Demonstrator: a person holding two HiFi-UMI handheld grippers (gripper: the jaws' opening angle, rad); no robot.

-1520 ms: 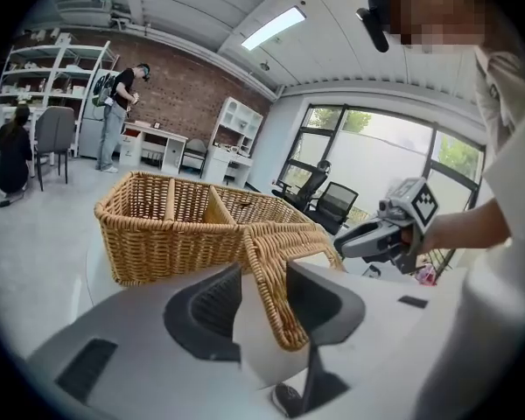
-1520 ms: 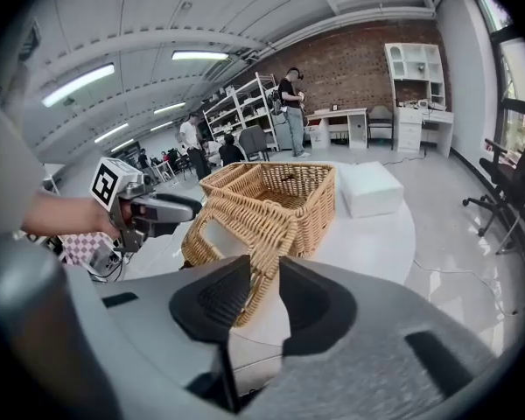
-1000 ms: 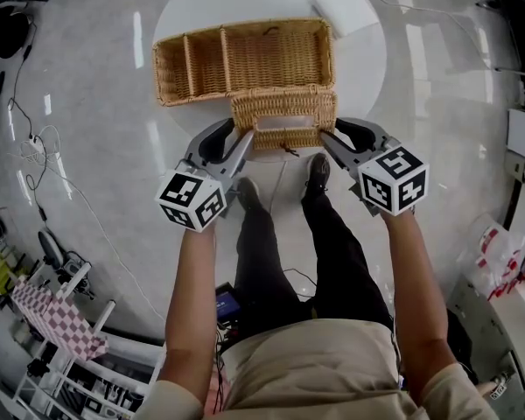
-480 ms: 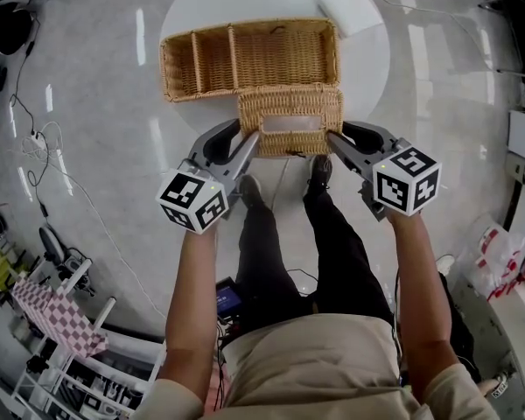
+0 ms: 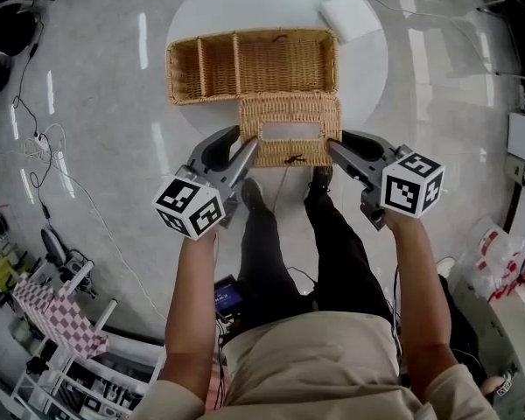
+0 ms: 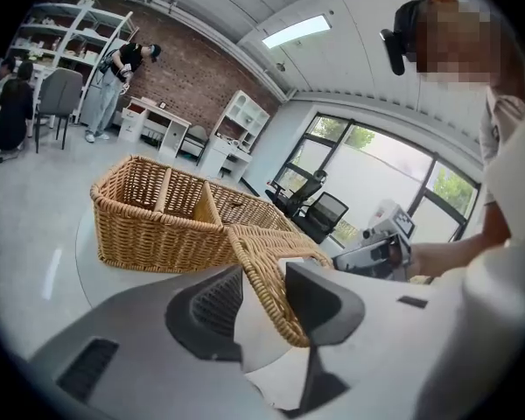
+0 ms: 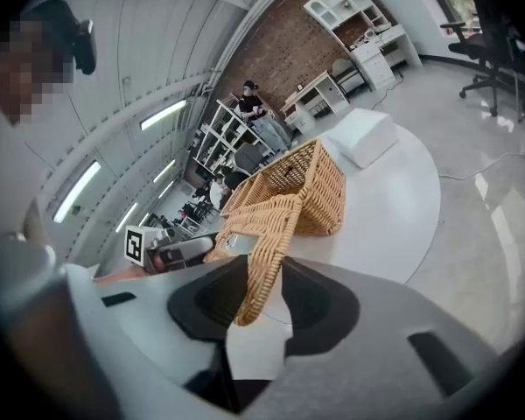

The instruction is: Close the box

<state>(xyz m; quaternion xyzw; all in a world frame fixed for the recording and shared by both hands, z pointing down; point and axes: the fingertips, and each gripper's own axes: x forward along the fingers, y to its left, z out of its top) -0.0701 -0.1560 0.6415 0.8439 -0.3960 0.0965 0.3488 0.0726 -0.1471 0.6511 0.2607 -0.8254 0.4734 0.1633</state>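
A wicker box [image 5: 254, 64] with dividers stands open on a round white table [image 5: 367, 68]. Its hinged wicker lid [image 5: 290, 129], which has a rectangular window, sticks out from the box's near side over the table edge. My left gripper [image 5: 245, 150] is shut on the lid's left near corner, with the lid's rim [image 6: 262, 252] pinched between the pads of the left gripper [image 6: 261, 278]. My right gripper [image 5: 334, 147] holds the right corner. The lid's edge [image 7: 267, 221] stands between the jaws of the right gripper [image 7: 264, 274], which are opening slightly but still touch it. The box [image 7: 319, 186] lies just beyond.
A white flat pad [image 5: 348, 11] lies on the table's far right part. The person's legs and shoes [image 5: 318, 175] stand right under the lid. Cables run over the glossy floor at the left [image 5: 44, 160]. Shelves and desks stand far off.
Both grippers and the lid they hold have shifted slightly toward me. More of the lid's face shows now, and the right marker cube has moved a little to the right.
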